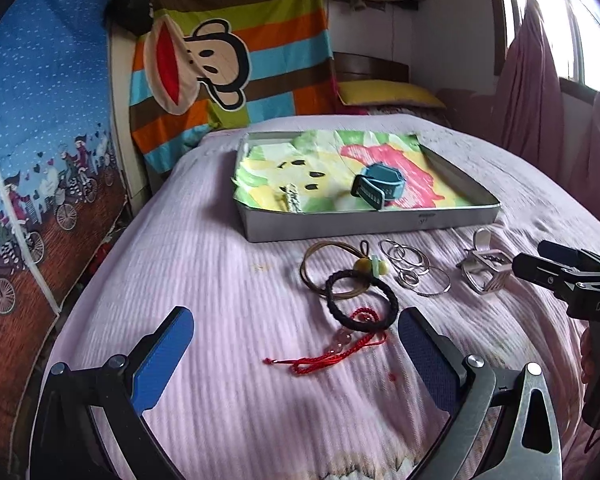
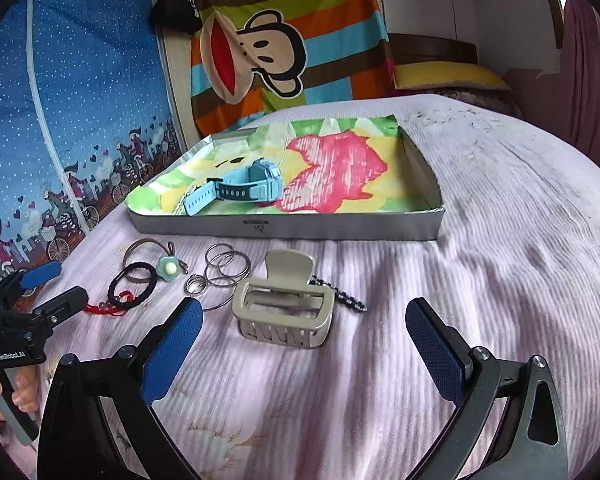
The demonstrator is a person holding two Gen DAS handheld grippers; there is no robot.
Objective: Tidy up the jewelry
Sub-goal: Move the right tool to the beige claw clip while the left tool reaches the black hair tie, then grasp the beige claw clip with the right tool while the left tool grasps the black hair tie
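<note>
A shallow silver tray [image 1: 364, 226] [image 2: 340, 232] lined with bright patterned paper sits on the pink bedspread and holds a blue watch [image 1: 376, 186] [image 2: 240, 190] and a small silver chain [image 1: 294, 200]. In front of it lie a red cord bracelet [image 1: 336, 344], a black hair tie [image 1: 362, 300] [image 2: 134, 288], a brown tie with a flower bead [image 2: 168, 268], thin silver rings [image 1: 412, 266] [image 2: 224, 268] and a beige claw clip [image 2: 286, 308] [image 1: 484, 270]. My left gripper [image 1: 296, 356] is open just short of the red bracelet. My right gripper [image 2: 304, 344] is open just short of the claw clip.
A striped monkey-print cloth [image 1: 236, 52] hangs behind the bed, a blue printed fabric panel [image 1: 40, 120] stands on the left. A yellow pillow [image 1: 388, 94] lies at the head. Pink curtains [image 1: 532, 92] and a window are on the right. A hand [image 2: 4, 396] holds the left gripper.
</note>
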